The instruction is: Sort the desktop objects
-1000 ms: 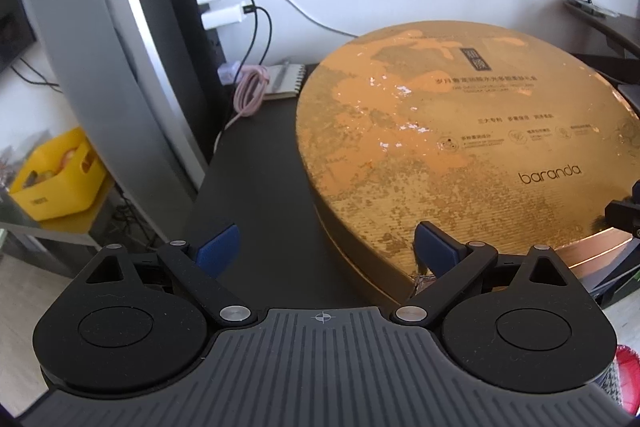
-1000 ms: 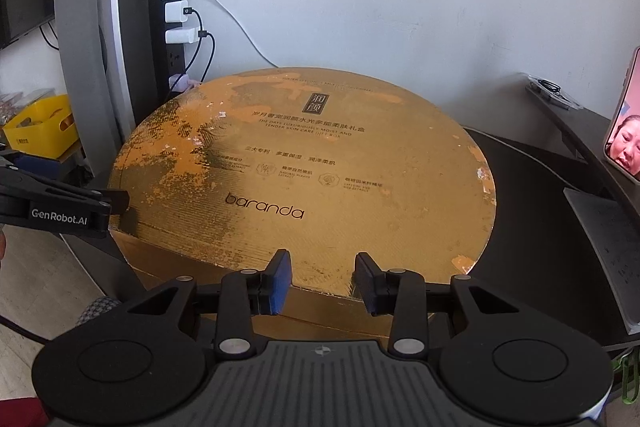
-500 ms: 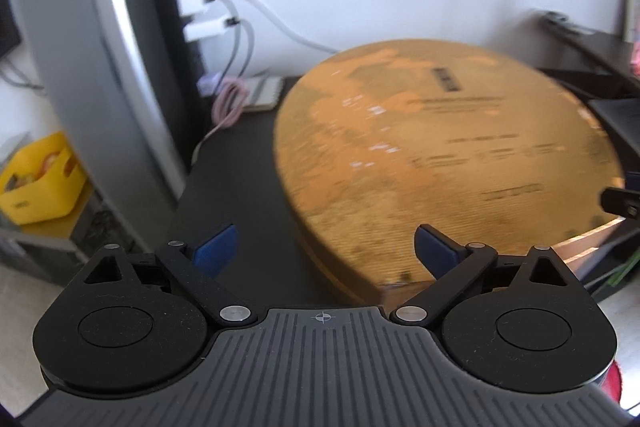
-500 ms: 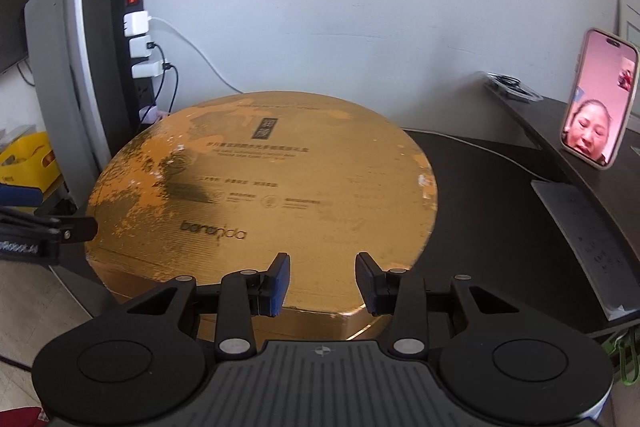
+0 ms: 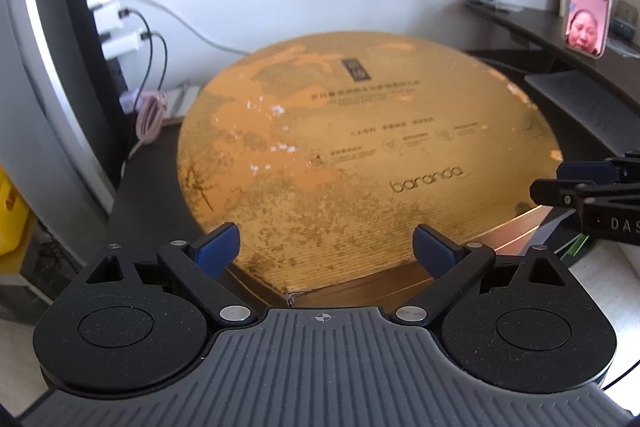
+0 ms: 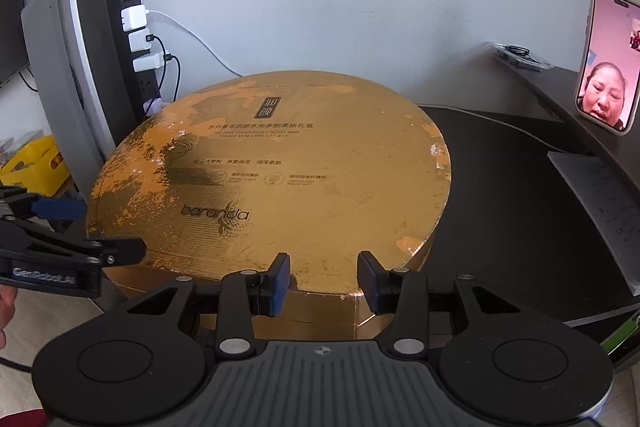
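Large round gold gift box [image 6: 272,183] sits on the dark desk [image 6: 500,195], filling the near-left part of it, with its near rim hanging slightly past the desk edge. A phone [image 6: 608,63] stands at 2 o'clock from the box, a power strip [image 6: 136,39] at 10 o'clock.

My left gripper [image 5: 326,247] is spread wide, nothing between its pads, hovering at the box rim. My right gripper [image 6: 323,281] has just been opening from its narrowest; pads apart, gripping nothing, poised at the 6 o'clock rim.

Handling, as I judge it: rigid cardboard, broad, probably light for its size. The foil lid looks slick and already scuffed. I would take hold at the side wall, opposite sides, both grippers.
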A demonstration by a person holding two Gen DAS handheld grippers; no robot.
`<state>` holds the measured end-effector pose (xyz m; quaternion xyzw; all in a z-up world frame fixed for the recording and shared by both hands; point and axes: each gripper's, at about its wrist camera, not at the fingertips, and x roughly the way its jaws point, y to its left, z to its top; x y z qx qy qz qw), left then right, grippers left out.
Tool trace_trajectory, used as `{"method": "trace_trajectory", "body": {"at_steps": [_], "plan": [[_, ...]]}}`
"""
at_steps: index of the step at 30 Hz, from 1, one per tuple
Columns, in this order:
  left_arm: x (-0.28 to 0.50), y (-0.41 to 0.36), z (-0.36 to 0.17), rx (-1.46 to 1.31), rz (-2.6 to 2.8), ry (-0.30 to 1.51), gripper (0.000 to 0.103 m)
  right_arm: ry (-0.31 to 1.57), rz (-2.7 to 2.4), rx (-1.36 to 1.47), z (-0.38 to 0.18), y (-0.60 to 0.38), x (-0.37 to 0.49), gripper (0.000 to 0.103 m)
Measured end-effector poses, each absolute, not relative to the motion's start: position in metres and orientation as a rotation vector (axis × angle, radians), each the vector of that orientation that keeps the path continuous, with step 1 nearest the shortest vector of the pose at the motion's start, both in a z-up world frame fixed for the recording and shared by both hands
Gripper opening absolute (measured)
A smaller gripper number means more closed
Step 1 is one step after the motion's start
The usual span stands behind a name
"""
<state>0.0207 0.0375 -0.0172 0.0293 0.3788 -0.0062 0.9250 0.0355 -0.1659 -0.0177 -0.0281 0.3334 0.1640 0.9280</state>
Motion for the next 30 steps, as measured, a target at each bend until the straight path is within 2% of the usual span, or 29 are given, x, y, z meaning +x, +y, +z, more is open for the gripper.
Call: {"method": "trace_trajectory", "body": {"at_steps": [4, 7, 9, 10, 12, 15, 30], "plan": [[0.027, 0.042, -0.022, 0.038, 0.011, 0.814, 0.101, 0.683, 0.339, -0.076, -0.017, -0.166, 0.035, 0.042], [0.023, 0.041, -0.019, 0.038, 0.024, 0.824, 0.099, 0.665, 0.329, -0.054, -0.009, -0.172, 0.029, 0.046], [0.016, 0.039, -0.015, 0.040, 0.031, 0.824, 0.100, 0.639, 0.321, -0.061, 0.000, -0.174, 0.021, 0.068], [0.011, 0.037, -0.011, 0.043, 0.034, 0.823, 0.101, 0.625, 0.317, -0.067, 0.005, -0.175, 0.016, 0.074], [0.000, 0.034, -0.002, 0.058, 0.034, 0.810, 0.103, 0.591, 0.317, -0.081, 0.015, -0.176, 0.005, 0.093], [-0.013, 0.027, 0.011, 0.085, 0.038, 0.788, 0.103, 0.555, 0.320, -0.073, 0.028, -0.176, -0.010, 0.101], [-0.041, 0.003, 0.014, 0.089, 0.067, 0.816, 0.103, 0.557, 0.277, -0.059, 0.034, -0.175, -0.041, 0.102]]}}
